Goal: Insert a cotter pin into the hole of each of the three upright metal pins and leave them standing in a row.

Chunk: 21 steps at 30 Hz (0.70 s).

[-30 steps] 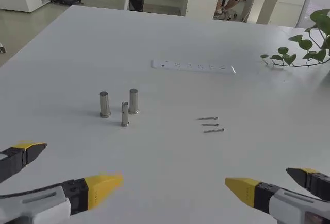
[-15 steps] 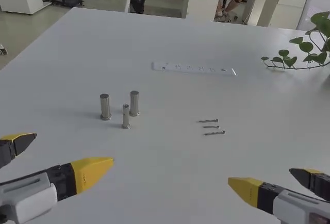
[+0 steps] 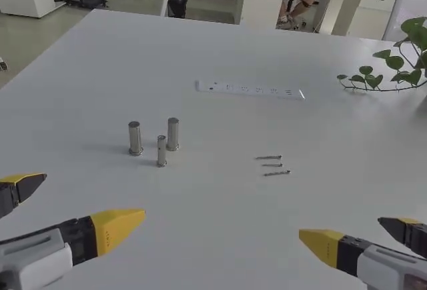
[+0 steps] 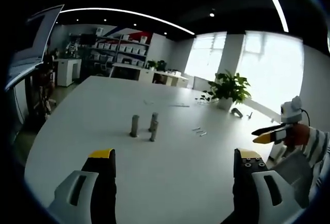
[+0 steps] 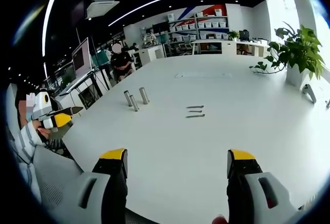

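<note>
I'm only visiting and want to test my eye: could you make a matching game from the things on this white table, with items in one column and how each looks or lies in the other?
Things:
1. metal pins
2. cotter pins
3. power strip
4. plant

Descriptions:
A. green and leafy
B. three thin pieces lying flat, side by side
C. standing upright in a close cluster
D. long, white, lying flat farther back

Pairs: 1-C, 2-B, 3-D, 4-A

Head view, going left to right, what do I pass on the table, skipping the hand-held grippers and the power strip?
left metal pin → front metal pin → right metal pin → three cotter pins, stacked near to far → plant at the right edge
</note>
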Each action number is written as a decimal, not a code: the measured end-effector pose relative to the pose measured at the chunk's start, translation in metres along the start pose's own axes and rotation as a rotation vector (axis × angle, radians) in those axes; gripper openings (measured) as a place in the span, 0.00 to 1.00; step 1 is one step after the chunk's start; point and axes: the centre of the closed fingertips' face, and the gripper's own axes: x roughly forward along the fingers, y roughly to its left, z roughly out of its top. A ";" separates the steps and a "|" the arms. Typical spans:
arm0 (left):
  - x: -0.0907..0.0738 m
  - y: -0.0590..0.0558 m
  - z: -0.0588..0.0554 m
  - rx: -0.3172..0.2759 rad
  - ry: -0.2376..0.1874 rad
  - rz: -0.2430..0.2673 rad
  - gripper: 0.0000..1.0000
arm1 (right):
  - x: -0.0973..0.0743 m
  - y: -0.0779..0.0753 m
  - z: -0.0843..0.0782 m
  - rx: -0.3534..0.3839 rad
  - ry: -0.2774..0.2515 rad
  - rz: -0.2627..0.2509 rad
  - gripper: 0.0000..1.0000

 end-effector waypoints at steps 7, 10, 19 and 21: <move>0.002 0.003 -0.003 0.009 0.019 0.006 0.94 | 0.001 -0.001 0.001 0.002 0.003 -0.001 0.77; 0.005 0.005 -0.006 0.007 0.039 0.015 0.93 | 0.000 -0.001 0.004 0.000 0.000 -0.001 0.77; 0.012 0.003 -0.007 0.018 0.067 -0.001 0.92 | -0.002 -0.008 0.007 0.009 -0.005 -0.018 0.77; 0.015 0.002 -0.007 0.023 0.075 -0.009 0.91 | -0.003 -0.010 0.007 0.016 -0.006 -0.024 0.77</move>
